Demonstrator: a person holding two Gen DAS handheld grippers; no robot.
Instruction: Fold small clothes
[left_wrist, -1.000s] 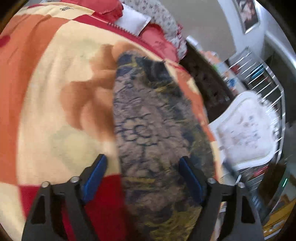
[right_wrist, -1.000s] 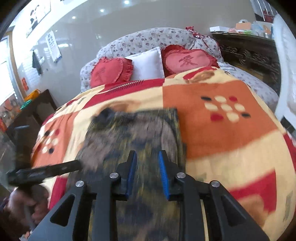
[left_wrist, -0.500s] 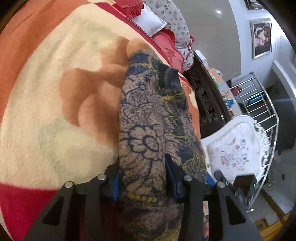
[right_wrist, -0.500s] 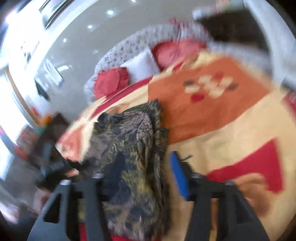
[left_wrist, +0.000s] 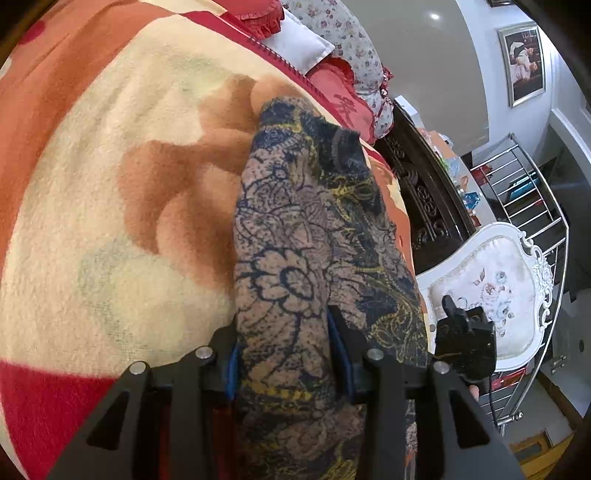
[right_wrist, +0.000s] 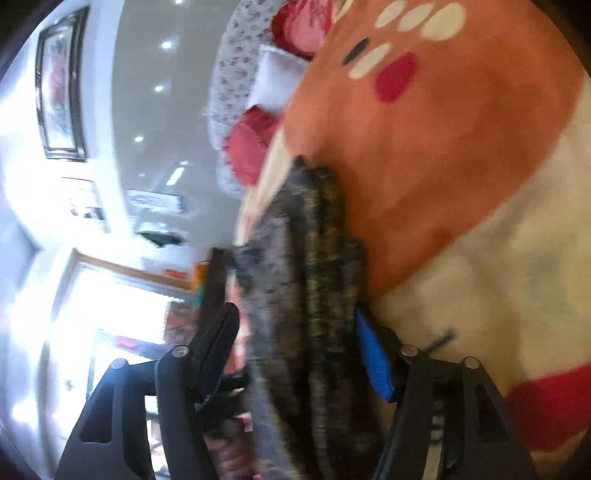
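Your left gripper (left_wrist: 286, 354) has both blue-padded fingers (left_wrist: 341, 350) pressed against the near end of one patterned garment (left_wrist: 306, 236), pinching a thick fold of it between them. Your right gripper (right_wrist: 301, 354) straddles the same garment (right_wrist: 314, 258) at its other edge; the blue pad touches the cloth on one side, but that view is blurred and you cannot tell whether the second finger presses in.

The garment is a single piece, thin knit or lace-like fabric, tan with navy flower outlines and yellow threads, bunched into a long ridge with several stacked layers showing along its edge. It lies on one fleecy blanket (left_wrist: 110, 206), cream with orange, brown and red patches and a row of pale ovals.

Beyond it you have two red frilled cushions (left_wrist: 343, 92), one white pillow (left_wrist: 303, 40), one floral headboard (left_wrist: 354, 48), and one ornate white chair (left_wrist: 491, 291).
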